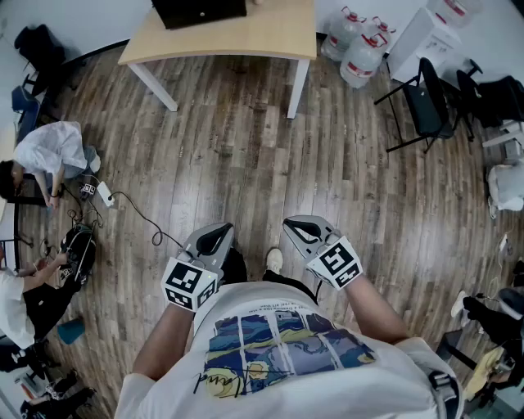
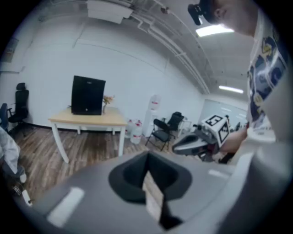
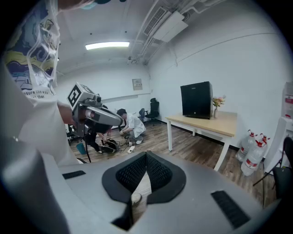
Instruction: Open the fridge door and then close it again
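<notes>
Flanking fridge (image 1: 199, 10): crouching person (image 1: 49, 151), water jugs (image 1: 360, 49).

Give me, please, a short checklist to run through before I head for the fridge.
1. Door of the fridge shut: ok, it looks closed.
2. The left tongs shut and empty: ok.
3. The right tongs shut and empty: ok.
4. Reach: not ok; the fridge sits on the table across the room.
5. Handle side known: cannot tell.
6. Way ahead: ok; the power strip lies off to the left.
</notes>
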A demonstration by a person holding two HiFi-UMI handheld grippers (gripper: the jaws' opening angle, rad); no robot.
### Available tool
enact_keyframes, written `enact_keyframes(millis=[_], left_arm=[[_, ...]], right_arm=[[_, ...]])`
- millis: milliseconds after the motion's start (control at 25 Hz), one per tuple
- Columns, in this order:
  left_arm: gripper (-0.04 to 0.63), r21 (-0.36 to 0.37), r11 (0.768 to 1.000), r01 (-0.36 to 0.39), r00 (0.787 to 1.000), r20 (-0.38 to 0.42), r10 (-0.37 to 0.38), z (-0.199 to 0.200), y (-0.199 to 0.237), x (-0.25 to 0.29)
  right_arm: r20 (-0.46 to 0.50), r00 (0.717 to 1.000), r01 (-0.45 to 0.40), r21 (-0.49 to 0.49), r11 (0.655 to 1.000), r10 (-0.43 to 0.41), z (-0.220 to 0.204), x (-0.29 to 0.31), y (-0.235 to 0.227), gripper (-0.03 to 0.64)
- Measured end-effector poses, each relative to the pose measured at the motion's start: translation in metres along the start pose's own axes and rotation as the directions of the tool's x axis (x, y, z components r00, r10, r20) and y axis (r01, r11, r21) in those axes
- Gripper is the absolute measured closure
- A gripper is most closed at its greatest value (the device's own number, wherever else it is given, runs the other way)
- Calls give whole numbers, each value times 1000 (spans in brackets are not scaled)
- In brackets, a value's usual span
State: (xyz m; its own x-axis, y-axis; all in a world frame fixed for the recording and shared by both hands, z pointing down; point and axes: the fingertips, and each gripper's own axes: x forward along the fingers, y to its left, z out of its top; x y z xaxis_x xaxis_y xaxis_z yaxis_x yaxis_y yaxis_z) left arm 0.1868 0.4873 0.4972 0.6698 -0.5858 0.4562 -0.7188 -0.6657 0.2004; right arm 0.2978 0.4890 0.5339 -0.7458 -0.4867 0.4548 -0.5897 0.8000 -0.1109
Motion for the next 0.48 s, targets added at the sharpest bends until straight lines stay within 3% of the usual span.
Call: enact_keyframes(millis=[240,480], left_arm=[[586,-44,999,3,999,47,-1,9,72,0],[586,-23,1000,16,992,128,-13,60,159,-1]], right_arm=[[-49,999,12,-64,998,-15,22,53,-11,603],[-55,996,63,-55,997,-66,83,116,-42,603]])
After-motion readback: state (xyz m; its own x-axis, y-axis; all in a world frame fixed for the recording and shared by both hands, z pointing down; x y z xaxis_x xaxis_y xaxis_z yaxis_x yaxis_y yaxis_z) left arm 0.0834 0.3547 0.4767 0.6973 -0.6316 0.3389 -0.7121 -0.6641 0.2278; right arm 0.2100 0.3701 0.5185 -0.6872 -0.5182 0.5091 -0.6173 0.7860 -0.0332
